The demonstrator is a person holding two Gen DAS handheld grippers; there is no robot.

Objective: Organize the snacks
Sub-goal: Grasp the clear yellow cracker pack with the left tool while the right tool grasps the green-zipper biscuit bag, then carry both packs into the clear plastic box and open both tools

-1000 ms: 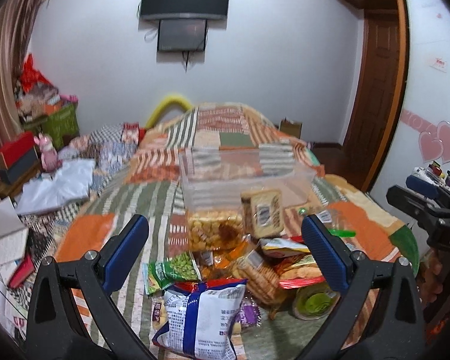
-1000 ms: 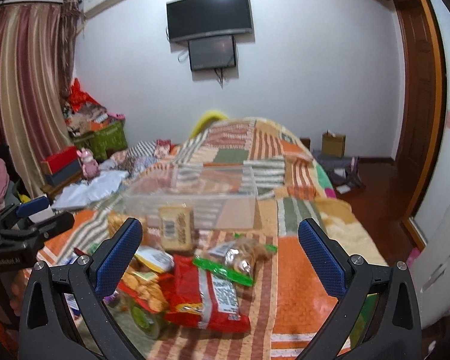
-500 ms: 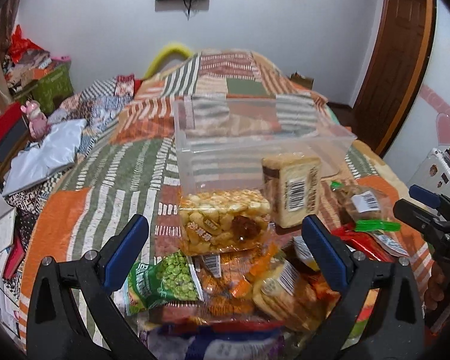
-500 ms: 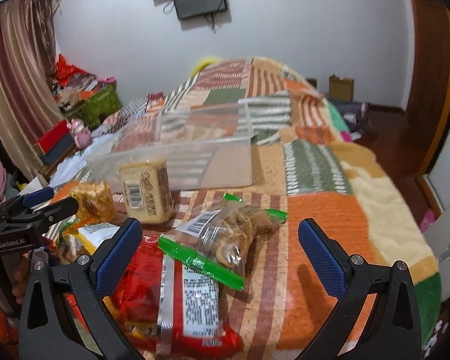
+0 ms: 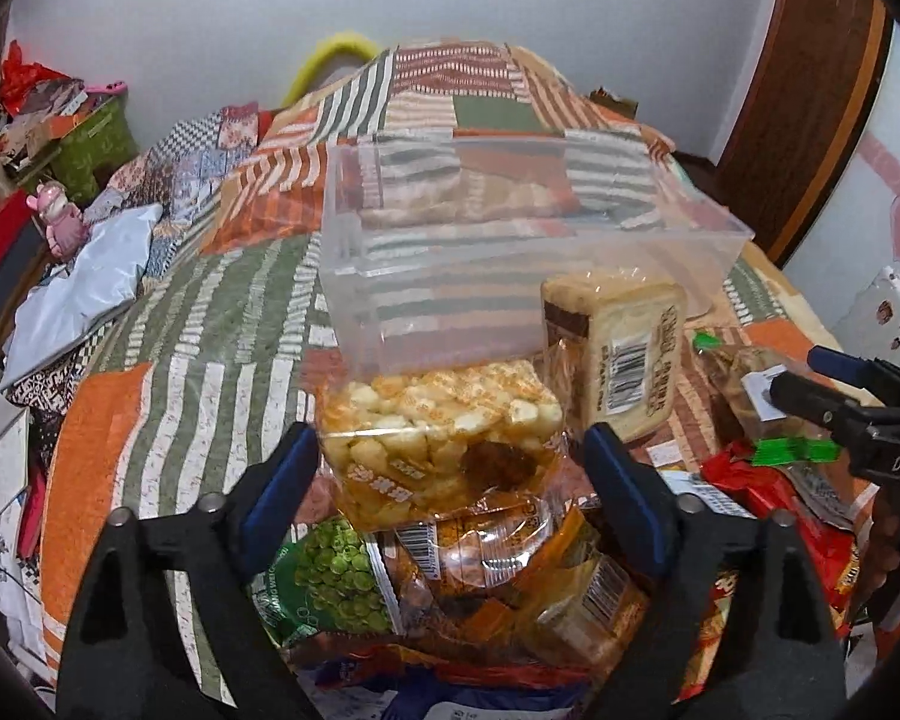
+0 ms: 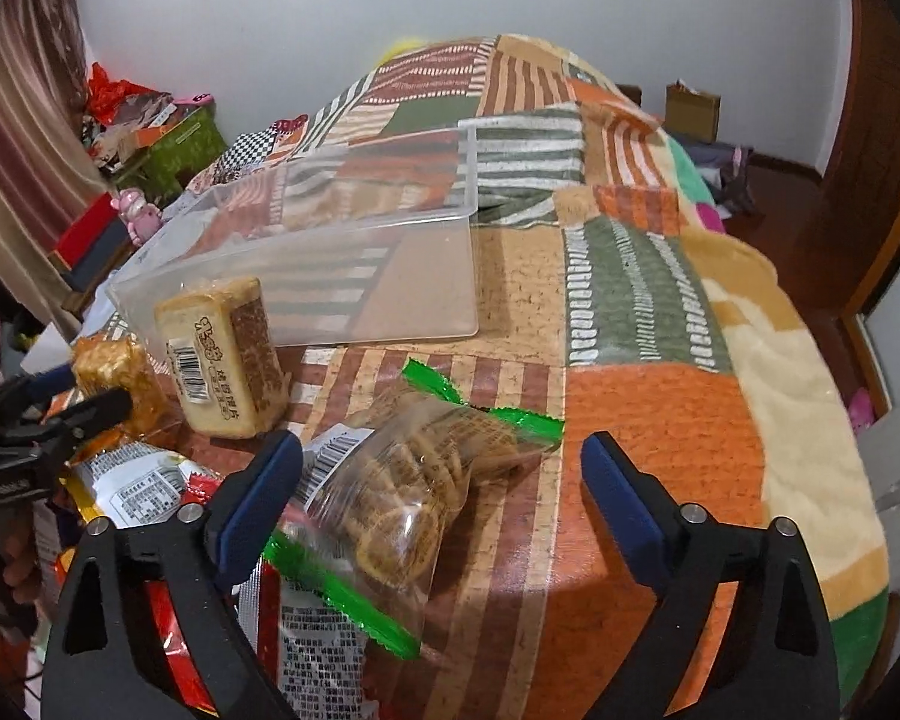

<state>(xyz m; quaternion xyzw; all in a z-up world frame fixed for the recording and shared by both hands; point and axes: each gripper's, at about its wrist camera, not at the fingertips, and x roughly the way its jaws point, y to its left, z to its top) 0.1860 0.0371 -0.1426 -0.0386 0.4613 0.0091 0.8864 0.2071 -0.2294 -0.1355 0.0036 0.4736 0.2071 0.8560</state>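
A clear plastic bin [image 5: 510,234] stands empty on the patchwork bedspread; it also shows in the right wrist view [image 6: 330,240]. My left gripper [image 5: 450,480] is open, its blue pads either side of a clear bag of pale puffed snacks [image 5: 438,444], not closed on it. A wrapped cake block [image 5: 618,354] stands to the right, also in the right wrist view [image 6: 222,354]. My right gripper [image 6: 441,486] is open over a clear bag of round biscuits with green seals [image 6: 414,492].
A heap of snack packs lies under the grippers: a green pea bag [image 5: 330,588], orange packets [image 5: 510,576], a red bag [image 6: 168,612]. The bed edge drops off at right [image 6: 840,480]. Clutter and boxes stand on the left [image 5: 60,138].
Both grippers have moved forward and down toward the snacks. The left now straddles the puffed-snack bag, the right hangs over the biscuit bag. Both stay open.
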